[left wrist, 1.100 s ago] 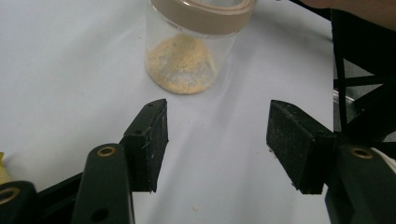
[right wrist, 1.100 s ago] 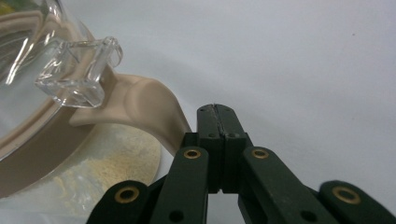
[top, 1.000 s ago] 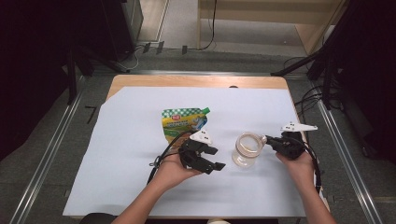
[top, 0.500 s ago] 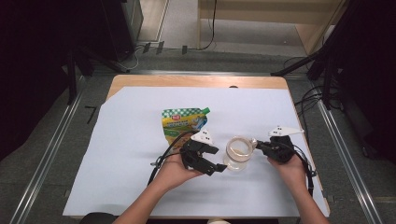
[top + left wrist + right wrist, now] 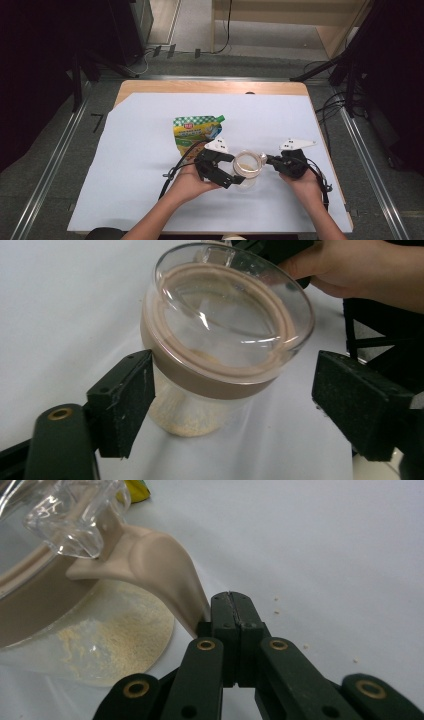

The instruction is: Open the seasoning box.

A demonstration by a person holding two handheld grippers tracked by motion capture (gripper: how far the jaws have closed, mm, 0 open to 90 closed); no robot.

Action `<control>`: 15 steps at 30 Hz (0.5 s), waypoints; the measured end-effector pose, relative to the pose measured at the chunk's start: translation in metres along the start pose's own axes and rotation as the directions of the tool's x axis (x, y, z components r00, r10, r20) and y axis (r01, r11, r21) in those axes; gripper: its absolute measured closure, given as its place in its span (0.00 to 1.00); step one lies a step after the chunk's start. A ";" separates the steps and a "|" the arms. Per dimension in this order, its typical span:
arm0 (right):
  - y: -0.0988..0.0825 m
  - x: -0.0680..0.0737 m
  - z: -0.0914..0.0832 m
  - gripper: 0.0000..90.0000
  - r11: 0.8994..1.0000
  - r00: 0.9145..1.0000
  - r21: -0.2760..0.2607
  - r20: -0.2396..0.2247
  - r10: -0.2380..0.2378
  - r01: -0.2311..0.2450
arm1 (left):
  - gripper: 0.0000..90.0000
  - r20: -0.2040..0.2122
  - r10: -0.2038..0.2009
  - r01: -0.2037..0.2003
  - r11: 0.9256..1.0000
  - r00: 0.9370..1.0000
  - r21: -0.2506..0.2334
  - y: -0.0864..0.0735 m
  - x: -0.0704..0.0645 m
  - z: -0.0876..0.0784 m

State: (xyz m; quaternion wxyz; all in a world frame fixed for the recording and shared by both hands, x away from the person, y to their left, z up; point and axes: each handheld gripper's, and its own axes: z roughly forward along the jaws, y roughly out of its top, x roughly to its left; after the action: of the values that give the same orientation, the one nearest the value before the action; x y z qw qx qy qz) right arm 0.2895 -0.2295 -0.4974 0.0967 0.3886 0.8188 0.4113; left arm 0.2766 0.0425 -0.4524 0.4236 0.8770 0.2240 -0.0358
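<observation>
Jar [image 5: 200,405] clear glossy glass or plastic, glossy transparent lid [image 5: 232,310], matt beige band, grainy pale powder inside. Beside jar, hand-held gripper [image 5: 232,405] matt black plastic, rough pads, brass-look rivets. Surface [image 5: 135,165] matt white sheet over wood. Pouch [image 5: 195,132] behind jar glossy.

A wooden surface [image 5: 210,87] covered by a large white sheet [image 5: 140,165] takes up the middle and lower part of the frame, standing on a grey carpeted floor [image 5: 50,165]. Metal rails [image 5: 47,172] run along the floor at the left and right edges, and black stand legs [image 5: 80,75] rise in the dark upper left and upper right corners. At the top centre a pale wooden cabinet [image 5: 280,22] stands on a lighter floor strip, with black cables [image 5: 330,107] trailing near it.
</observation>
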 end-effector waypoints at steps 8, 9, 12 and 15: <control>0.000 0.000 0.000 1.00 1.000 1.000 0.003 0.004 0.003 -0.003 | 0.16 -0.059 0.029 -0.029 1.000 0.998 0.012 0.002 -0.004 0.015; 0.000 0.000 0.000 1.00 1.000 1.000 0.002 0.004 0.006 -0.006 | 0.15 -0.063 0.034 -0.032 0.999 0.997 0.018 0.002 -0.004 0.016; 0.001 0.000 0.001 1.00 1.000 1.000 0.001 0.006 0.008 -0.008 | 0.15 -0.080 0.050 -0.049 0.999 0.995 0.024 0.002 -0.005 0.018; 0.001 0.000 0.001 1.00 1.000 1.000 0.003 0.004 0.014 -0.014 | 0.15 -0.103 0.074 -0.073 0.997 0.992 0.014 0.002 -0.008 0.018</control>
State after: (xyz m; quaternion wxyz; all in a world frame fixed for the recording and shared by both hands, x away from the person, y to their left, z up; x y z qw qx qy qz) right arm 0.2900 -0.2288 -0.4973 0.0947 0.3951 0.8165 0.4101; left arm 0.2723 0.0248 -0.4601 0.4077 0.8875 0.2132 0.0242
